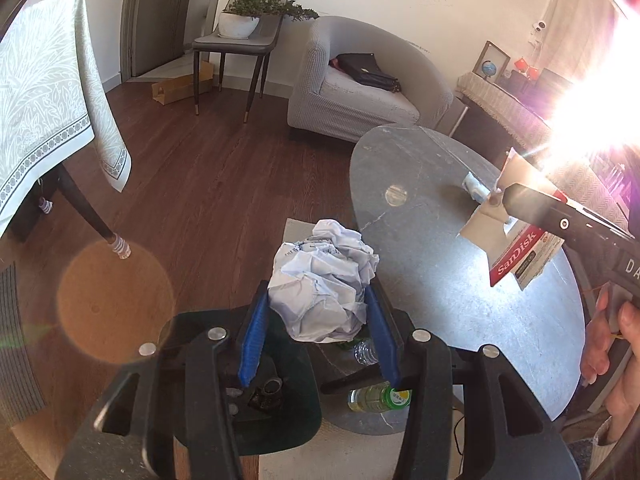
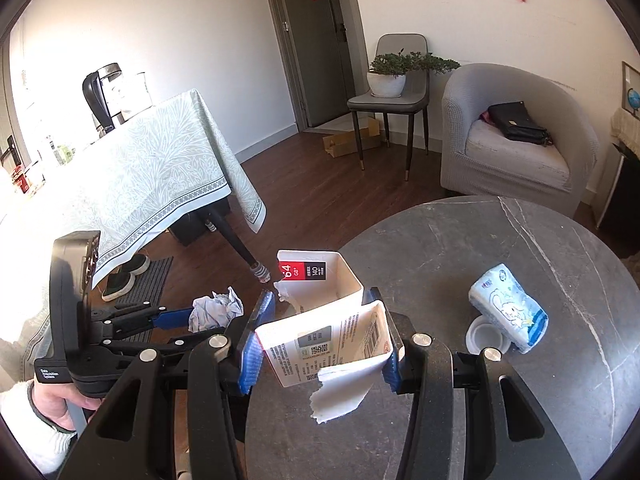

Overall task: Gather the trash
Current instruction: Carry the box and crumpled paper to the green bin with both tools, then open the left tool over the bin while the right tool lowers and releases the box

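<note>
The right gripper clamped a torn white cardboard box above the round grey marble table. Left of that table, the left gripper gripped a crumpled white paper ball. On the table lay a blue tissue pack.

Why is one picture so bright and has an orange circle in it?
In the left wrist view, sunlight pours in from the upper right, a white glare hiding that corner, and its reflection in the lens makes the orange circle over the floor. The right wrist view has no such glare on that side, so the box in the tongs shows clearly.
</note>
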`<action>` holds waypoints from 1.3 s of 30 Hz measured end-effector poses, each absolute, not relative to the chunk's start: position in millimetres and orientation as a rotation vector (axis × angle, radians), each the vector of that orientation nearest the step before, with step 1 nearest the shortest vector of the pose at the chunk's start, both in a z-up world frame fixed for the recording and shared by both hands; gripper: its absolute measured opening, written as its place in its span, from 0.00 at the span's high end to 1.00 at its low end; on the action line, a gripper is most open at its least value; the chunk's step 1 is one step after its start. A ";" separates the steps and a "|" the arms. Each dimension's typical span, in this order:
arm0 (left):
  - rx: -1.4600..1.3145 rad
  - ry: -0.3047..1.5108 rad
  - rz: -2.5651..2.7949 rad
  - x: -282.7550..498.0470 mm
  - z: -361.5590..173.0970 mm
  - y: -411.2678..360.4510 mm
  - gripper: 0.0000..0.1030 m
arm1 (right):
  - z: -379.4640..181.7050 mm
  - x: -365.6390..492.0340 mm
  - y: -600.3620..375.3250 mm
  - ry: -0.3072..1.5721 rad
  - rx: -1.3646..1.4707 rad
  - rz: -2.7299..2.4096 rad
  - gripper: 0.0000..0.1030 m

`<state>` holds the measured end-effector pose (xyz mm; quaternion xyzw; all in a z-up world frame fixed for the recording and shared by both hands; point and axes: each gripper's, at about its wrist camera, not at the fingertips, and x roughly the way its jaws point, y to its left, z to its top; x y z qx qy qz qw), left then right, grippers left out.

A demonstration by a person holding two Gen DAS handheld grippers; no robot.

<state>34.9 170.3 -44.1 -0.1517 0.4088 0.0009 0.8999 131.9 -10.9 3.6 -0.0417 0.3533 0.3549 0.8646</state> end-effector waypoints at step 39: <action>-0.377 1.124 0.083 -13.7 -155.4 266.5 0.50 | -73.1 102.7 151.6 0.919 -0.310 0.856 0.53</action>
